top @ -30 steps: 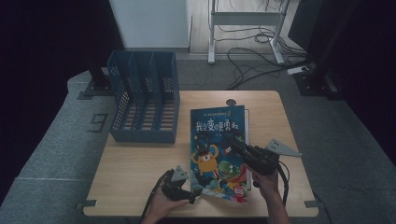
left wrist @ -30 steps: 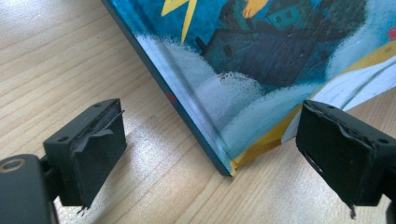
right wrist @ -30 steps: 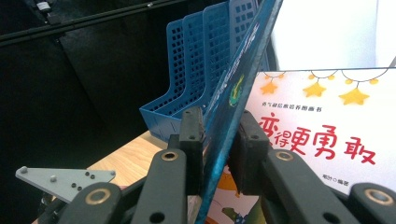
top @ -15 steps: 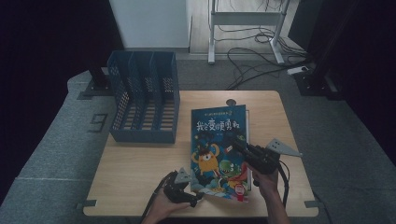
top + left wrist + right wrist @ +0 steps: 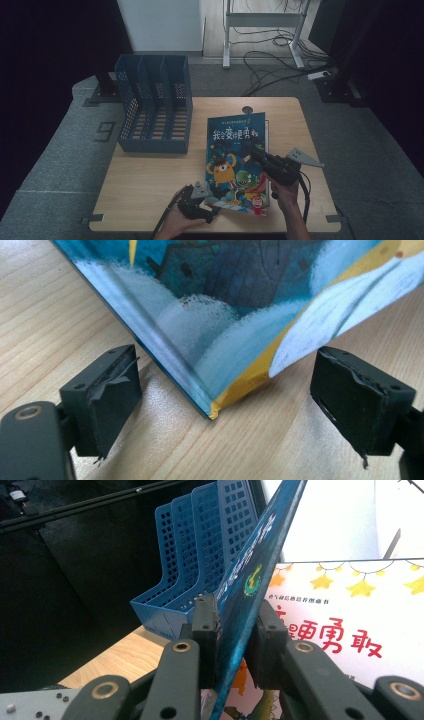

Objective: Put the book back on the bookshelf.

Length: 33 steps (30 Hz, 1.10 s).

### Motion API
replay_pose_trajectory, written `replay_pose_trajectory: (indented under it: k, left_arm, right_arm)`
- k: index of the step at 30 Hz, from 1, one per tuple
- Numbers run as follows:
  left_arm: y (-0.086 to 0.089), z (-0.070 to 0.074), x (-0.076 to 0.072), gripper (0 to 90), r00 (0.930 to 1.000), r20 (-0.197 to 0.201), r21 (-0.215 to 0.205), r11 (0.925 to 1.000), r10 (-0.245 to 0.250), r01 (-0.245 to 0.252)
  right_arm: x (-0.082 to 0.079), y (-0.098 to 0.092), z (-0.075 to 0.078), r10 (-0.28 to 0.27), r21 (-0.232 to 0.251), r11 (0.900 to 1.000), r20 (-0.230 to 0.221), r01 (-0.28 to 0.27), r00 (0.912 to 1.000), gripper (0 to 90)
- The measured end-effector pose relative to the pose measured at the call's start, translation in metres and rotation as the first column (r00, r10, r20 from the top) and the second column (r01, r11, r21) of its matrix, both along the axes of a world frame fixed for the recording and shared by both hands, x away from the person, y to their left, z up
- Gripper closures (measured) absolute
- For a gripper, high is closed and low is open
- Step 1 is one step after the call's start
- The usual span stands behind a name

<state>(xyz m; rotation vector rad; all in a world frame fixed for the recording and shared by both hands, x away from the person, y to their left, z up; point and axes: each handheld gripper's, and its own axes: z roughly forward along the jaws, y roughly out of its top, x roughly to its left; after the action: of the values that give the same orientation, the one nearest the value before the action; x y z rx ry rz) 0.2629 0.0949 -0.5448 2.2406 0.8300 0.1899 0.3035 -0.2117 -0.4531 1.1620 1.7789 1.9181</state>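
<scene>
Picture book (image 5: 235,160) flat on the bench (image 5: 145,175), just right of the blue file rack (image 5: 155,110) and nearer the person. Thin, light, glossy hardcover by the look: stiff boards, slick printed skin, sharp corners, so likely to slide on smooth wood and slip between hard pads unless pinched well in from the edge.

Right hand-held gripper (image 5: 235,630) pressed together on the front cover (image 5: 250,580), which stands lifted and tilted over the pale title page. Best hold probably here, mid-edge of the board, not the flimsy pages.

Left hand-held gripper (image 5: 225,390) spread wide, jaws either side of the near corner (image 5: 212,412) without touching it; corner raised a little off the bench, yellow edge showing.

Rack: rigid plastic lattice, 3 slots, standing upright. Bench: pale wood grain, matte.
</scene>
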Motion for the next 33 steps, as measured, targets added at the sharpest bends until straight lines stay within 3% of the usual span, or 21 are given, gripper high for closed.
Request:
replay_pose_trajectory:
  k: [7, 17, 33]
  left_arm:
    - [0.0, -0.001, 0.001, 11.6, 0.9998, 0.007, 0.004, 0.9998, 0.019, -0.019]
    - [0.0, -0.002, 0.002, 11.6, 0.9994, 0.012, 0.006, 0.9994, 0.033, -0.034]
    - [0.001, -0.001, 0.005, 11.6, 0.9987, 0.009, 0.012, 0.9986, 0.051, -0.051]
  right_arm:
    - [-0.004, 0.003, 0.003, 0.007, -0.007, 1.0, 0.022, -0.007, 0.9997, 75.2]
    - [-0.014, 0.01, 0.011, 0.048, -0.024, 0.999, 0.114, -0.046, 0.9923, 75.3]
    - [-0.021, 0.017, 0.016, 0.07, -0.033, 0.997, 0.162, -0.066, 0.9843, 75.6]
